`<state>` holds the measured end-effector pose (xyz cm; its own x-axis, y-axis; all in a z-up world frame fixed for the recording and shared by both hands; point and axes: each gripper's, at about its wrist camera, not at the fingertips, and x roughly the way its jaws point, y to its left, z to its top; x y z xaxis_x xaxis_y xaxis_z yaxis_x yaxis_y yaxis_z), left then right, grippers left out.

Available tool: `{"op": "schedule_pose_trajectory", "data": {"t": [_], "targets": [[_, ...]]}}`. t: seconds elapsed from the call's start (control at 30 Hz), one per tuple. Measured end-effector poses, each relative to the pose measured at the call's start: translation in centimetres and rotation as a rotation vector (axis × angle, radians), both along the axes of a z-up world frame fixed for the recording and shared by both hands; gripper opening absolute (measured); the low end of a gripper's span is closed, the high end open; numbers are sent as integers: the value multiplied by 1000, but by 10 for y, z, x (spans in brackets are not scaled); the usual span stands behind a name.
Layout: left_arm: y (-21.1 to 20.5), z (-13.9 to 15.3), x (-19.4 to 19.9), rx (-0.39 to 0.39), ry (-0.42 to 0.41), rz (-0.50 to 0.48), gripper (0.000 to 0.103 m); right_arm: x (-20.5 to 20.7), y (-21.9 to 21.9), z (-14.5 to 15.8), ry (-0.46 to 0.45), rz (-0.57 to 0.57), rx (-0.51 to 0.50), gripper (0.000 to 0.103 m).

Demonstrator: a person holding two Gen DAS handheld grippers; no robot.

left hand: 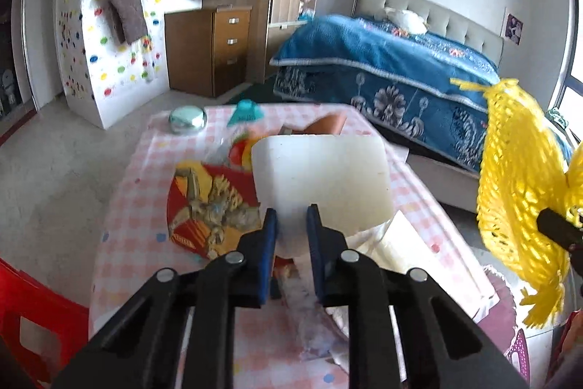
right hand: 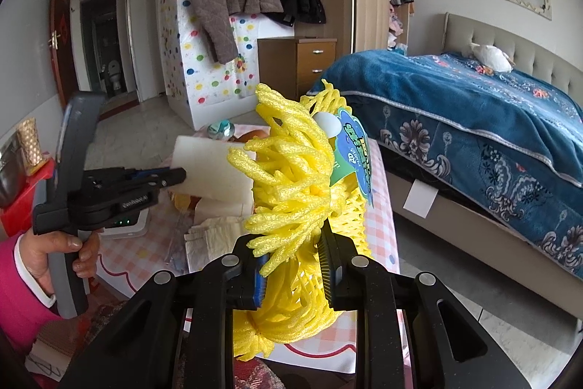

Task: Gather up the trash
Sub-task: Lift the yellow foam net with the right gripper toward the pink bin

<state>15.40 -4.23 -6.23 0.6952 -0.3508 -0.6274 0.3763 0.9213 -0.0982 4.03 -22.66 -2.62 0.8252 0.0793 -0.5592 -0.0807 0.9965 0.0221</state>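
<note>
Left wrist view: left gripper (left hand: pixel 291 225) closed w/ blue pads on a white squarish foam tray (left hand: pixel 320 181), held up over the pink-and-white checked surface (left hand: pixel 145 177). Below it lie a red snack wrapper w/ gold figure print (left hand: pixel 207 203), no text legible, a clear bottle w/ teal cap (left hand: pixel 245 113), crumpled white paper (left hand: pixel 397 243), and a round silvery tin (left hand: pixel 187 120) at the far edge. Yellow foam fruit netting (left hand: pixel 521 177) hangs at right, off the surface.

Right wrist view: right gripper (right hand: pixel 291 257) clamps that yellow netting (right hand: pixel 288 192) between nearly closed fingers. Green-blue label (right hand: pixel 359 148) on it reads "2D"; rest unreadable. Left gripper (right hand: pixel 171 175) carries faint lettering, too small to read. Blue bedspread bed (right hand: pixel 473 112) at right.
</note>
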Motion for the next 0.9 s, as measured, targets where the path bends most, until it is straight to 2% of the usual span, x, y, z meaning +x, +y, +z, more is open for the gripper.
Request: {"op": "schedule_pose_trajectory", "data": {"t": [0.17, 0.27, 0.57, 0.9], "targets": [[-10, 35, -36, -3, -102, -20, 15, -24, -12, 11, -39, -9, 32, 24], [-24, 38, -58, -2, -118, -47, 15, -41, -23, 11, -35, -33, 43, 24], [-95, 7, -119, 8, -97, -180, 15, -108, -78, -18, 52, -212, 49, 24], [-191, -33, -157, 84, -47, -381, 16, -176, -141, -59, 119, -400, 95, 25]]}}
